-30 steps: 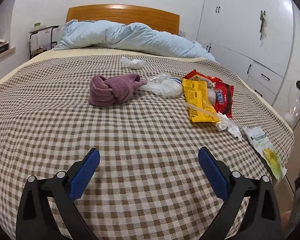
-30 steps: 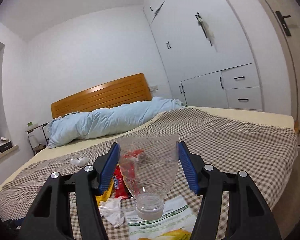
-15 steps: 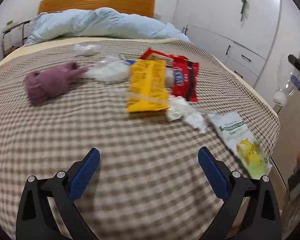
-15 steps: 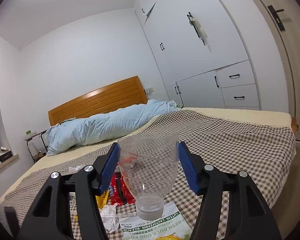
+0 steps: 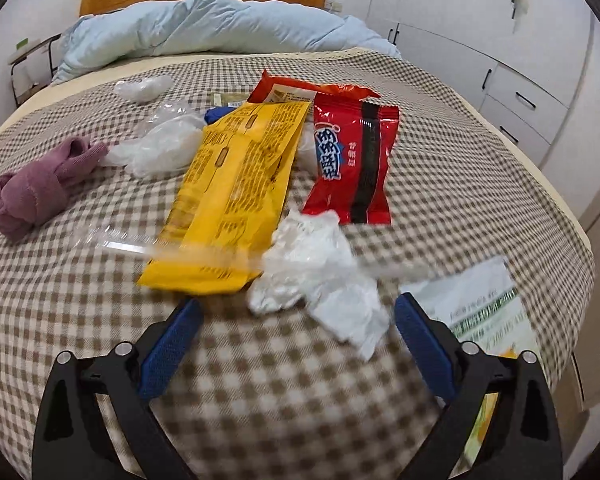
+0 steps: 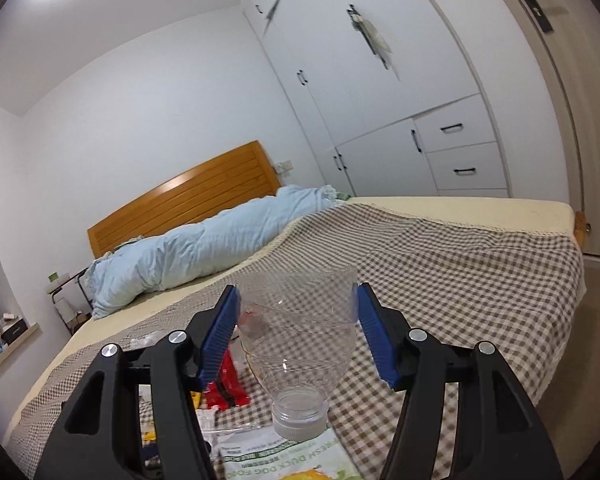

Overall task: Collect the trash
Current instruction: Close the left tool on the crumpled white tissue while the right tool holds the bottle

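Most of the trash is not picked up yet. On the bed (image 5: 80,320) lie a yellow wrapper (image 5: 236,196), a red wrapper (image 5: 352,160) and a white crumpled tissue (image 5: 320,280). The left hand-held gripper (image 5: 296,320) is spread wide and empty, just beside the tissue. Only the right view shows the right hand-held gripper (image 6: 296,320) pinching a cut clear bottle top (image 6: 300,336), cap down.

The bedspread (image 5: 440,168) carries a brown-and-cream check. On it lie a yellow packet (image 5: 236,196), a red wrapper (image 5: 352,160), white tissue (image 5: 320,280) and a mauve sock (image 5: 36,188). The duvet (image 5: 220,24) is pale blue; the bottle top (image 6: 296,340) is clear.
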The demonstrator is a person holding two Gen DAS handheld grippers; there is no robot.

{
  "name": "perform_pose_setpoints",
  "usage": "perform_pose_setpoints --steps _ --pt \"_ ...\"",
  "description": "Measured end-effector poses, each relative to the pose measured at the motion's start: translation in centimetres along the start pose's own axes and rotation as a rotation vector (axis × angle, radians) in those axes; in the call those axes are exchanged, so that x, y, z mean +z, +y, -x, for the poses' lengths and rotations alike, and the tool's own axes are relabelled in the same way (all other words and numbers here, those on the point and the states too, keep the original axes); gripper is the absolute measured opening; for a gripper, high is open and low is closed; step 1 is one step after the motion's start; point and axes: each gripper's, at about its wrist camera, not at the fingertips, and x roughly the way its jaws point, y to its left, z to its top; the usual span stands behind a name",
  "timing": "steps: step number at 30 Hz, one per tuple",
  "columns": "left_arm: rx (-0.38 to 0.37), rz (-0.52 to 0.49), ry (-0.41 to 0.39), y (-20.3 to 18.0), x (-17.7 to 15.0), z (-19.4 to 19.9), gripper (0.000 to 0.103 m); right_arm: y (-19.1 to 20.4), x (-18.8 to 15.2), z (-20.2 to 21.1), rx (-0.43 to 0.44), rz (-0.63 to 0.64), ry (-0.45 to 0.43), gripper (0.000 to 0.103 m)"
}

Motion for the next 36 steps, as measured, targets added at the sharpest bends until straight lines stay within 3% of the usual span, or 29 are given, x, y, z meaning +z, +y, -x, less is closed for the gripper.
perform_pose_setpoints --steps 5,7,9,11,13,15,16,26,30,36 --pt "0.094 -0.015 0.029 -0.8 0.5 -1.1 0.086 -1.1 0.3 0.1 -0.017 -0.022 0.007 0.059" --pt "0.136 -0.037 0.028 -1.1 0.5 -1.3 0.076 -1.3 0.4 0.2 -0.016 -0.025 0.004 0.059" --pt "0.168 -0.059 0.043 -1.2 0.9 -1.9 0.074 -1.4 0.4 0.3 -0.016 -0.026 0.003 0.059" --pt "0.195 -0.064 0.047 -1.2 1.3 -2.1 0.063 -1.4 0.4 0.2 -0.015 -0.027 0.004 0.059" --pt "0.198 -0.051 0.044 -0.8 1.7 -1.9 0.035 -1.4 0.4 0.3 -0.012 -0.026 0.003 0.059" --pt "0.189 -0.047 0.049 -0.4 1.9 -1.5 0.015 -1.4 0.4 0.3 -0.009 -0.024 0.0 0.059" --pt "0.175 -0.045 0.053 -0.2 1.9 -1.3 0.01 -1.4 0.5 0.4 -0.003 -0.025 -0.003 0.059" --pt "0.068 -0.049 0.03 1.4 1.4 2.8 0.008 -1.7 0.5 0.3 0.016 -0.036 0.003 0.059" --pt "0.081 -0.068 0.023 2.1 0.8 4.2 0.008 -1.7 0.4 0.3 0.02 -0.035 0.006 0.059" --pt "0.101 -0.043 -0.052 3.9 1.8 7.5 0.008 -1.3 0.2 0.4 0.028 -0.026 0.009 0.059"
